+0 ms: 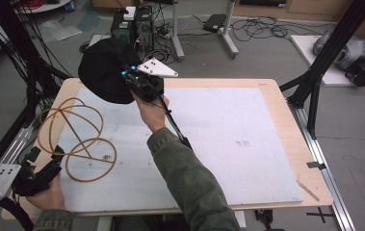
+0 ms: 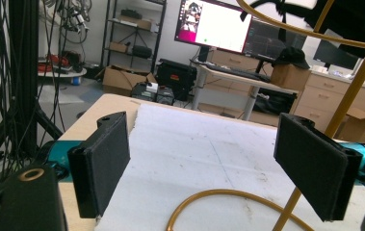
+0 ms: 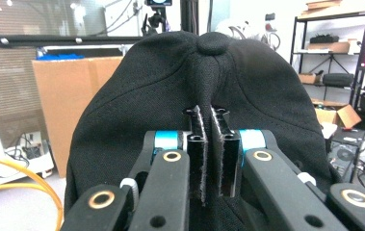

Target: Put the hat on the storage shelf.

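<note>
Right gripper (image 3: 208, 144) is clamped on a fold of the black cap (image 1: 104, 70), held up above the table's (image 1: 271, 89) far-left side. Left gripper (image 2: 209, 168) is wide open by the gold wire stand (image 1: 76, 139); only its own view shows that gap.

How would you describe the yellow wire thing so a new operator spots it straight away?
Start at the white board covering the wooden table, then go to its near left corner beside the open left claw. There stands the wire stand, a frame of thin yellow hoops on an upright rod. Unlike the black cap pinched in the right claw, it is see-through, yellow and resting on the board.
</note>
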Available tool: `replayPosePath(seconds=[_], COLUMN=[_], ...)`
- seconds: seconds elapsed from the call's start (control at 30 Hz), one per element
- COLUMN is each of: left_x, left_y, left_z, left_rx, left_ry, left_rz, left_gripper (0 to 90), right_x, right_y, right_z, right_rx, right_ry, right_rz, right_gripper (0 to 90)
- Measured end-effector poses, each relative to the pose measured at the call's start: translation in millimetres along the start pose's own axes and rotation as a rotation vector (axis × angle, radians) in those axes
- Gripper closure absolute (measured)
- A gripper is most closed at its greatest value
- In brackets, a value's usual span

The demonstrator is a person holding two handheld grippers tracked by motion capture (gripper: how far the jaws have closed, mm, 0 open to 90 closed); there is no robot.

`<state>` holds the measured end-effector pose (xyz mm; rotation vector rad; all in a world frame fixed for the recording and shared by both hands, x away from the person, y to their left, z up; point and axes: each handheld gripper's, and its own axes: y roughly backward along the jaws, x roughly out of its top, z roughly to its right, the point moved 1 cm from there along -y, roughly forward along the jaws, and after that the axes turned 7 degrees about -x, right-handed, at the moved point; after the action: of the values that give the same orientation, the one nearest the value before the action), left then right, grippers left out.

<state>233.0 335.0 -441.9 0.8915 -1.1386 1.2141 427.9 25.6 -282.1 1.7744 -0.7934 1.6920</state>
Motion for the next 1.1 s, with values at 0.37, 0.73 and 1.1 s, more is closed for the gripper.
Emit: replayPosePath(seconds=[0.37, 0.73, 1.1], left_x=[0.5, 0.1, 0.0], left_y=[0.6, 0.5, 0.0], left_z=[1.6, -0.3, 0.3], left_rx=[-0.005, -0.003, -0.006], left_ry=[0.003, 0.009, 0.008], left_rz=[0.003, 0.001, 0.0], left_gripper=[20.6, 20.6, 20.7], right_x=[18.9, 26.0, 32.1], right_y=[17.2, 20.9, 23.8], right_z=[-13.2, -33.6, -52.0], right_rx=[0.097, 0.197, 0.302], right_ry=[-0.043, -0.054, -0.063], right_rz=[0.065, 0.075, 0.057], right_gripper=[86.8, 86.8, 86.7])
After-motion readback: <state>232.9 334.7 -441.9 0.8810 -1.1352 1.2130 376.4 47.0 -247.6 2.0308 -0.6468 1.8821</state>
